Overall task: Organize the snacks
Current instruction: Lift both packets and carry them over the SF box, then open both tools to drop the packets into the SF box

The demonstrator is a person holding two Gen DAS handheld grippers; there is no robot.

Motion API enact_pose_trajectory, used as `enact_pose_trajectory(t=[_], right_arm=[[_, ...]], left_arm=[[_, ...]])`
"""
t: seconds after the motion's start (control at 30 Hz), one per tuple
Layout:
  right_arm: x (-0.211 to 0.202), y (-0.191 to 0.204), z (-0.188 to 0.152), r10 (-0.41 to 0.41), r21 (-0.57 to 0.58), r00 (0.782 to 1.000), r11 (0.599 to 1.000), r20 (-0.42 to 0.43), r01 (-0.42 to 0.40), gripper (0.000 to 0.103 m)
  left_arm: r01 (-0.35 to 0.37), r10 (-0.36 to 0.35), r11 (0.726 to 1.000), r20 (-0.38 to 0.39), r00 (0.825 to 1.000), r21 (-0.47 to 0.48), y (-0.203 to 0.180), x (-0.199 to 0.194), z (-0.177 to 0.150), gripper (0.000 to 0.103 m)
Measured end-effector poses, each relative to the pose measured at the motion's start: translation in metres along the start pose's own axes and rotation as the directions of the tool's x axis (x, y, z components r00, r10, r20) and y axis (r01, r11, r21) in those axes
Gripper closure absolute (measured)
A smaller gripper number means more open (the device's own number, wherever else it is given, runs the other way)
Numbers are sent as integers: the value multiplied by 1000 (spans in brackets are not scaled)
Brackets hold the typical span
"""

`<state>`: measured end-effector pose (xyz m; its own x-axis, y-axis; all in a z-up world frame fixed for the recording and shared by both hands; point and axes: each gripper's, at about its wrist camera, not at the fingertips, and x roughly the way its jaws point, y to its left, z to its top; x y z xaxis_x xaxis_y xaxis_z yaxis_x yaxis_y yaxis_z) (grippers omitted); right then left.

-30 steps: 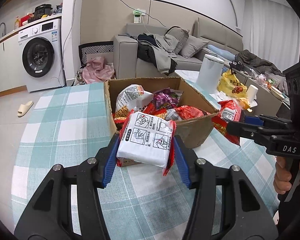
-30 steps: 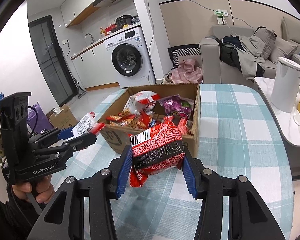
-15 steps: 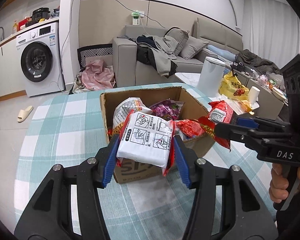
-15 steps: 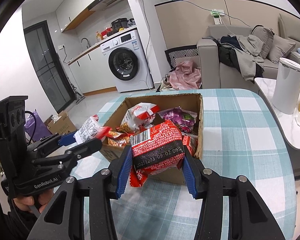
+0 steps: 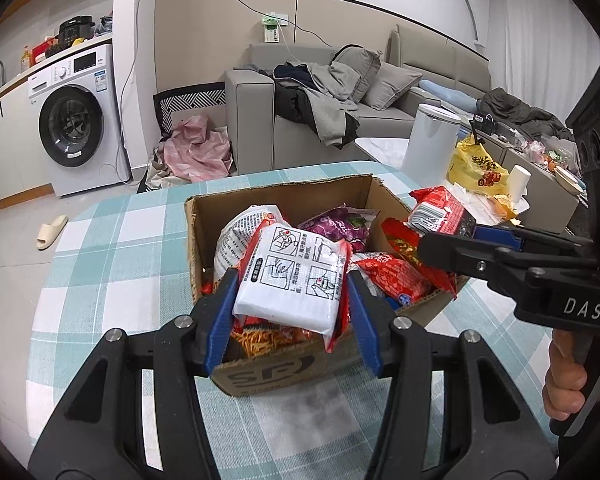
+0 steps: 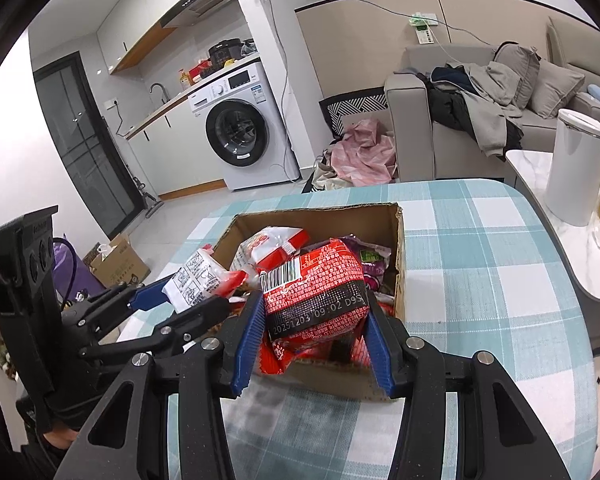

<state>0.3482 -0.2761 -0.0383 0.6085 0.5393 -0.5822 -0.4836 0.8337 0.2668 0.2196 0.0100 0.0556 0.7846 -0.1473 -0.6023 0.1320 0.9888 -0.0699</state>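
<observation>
An open cardboard box (image 5: 278, 368) (image 6: 398, 268) holding several snack packets stands on the checked table. My left gripper (image 5: 290, 304) is shut on a white snack packet (image 5: 294, 280) with red edges, held above the box's near side. It also shows in the right wrist view (image 6: 198, 280). My right gripper (image 6: 314, 316) is shut on a red snack packet (image 6: 314, 292) with a barcode, held over the box's near right corner. The red packet also shows in the left wrist view (image 5: 440, 210).
The teal checked tablecloth (image 6: 480, 260) covers the table around the box. A white canister (image 6: 576, 168) and a yellow bag (image 5: 476, 164) stand on a side table to the right. A sofa (image 5: 340, 112) and a washing machine (image 5: 74, 120) are beyond.
Both grippers have moved forward and up with their packets, from in front of the box to above its near edge. Neither grip has changed.
</observation>
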Motion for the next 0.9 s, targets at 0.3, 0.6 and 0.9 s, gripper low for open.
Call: enact_pose_trajectory(t=[0.3, 0.6, 0.9], right_arm=[[17, -10, 11, 0, 49, 1000, 999, -17, 1, 55], [35, -14, 15, -16, 60, 999, 998, -39, 18, 54], [44, -19, 19, -32, 77, 998, 996, -45, 35, 54]], left_arm=[[-5, 5, 1000, -10, 1000, -1, -1, 24, 8, 53], [-9, 9, 1000, -18, 1000, -3, -2, 44, 14, 53], [-5, 4, 1000, -19, 1000, -16, 2, 56, 19, 53]])
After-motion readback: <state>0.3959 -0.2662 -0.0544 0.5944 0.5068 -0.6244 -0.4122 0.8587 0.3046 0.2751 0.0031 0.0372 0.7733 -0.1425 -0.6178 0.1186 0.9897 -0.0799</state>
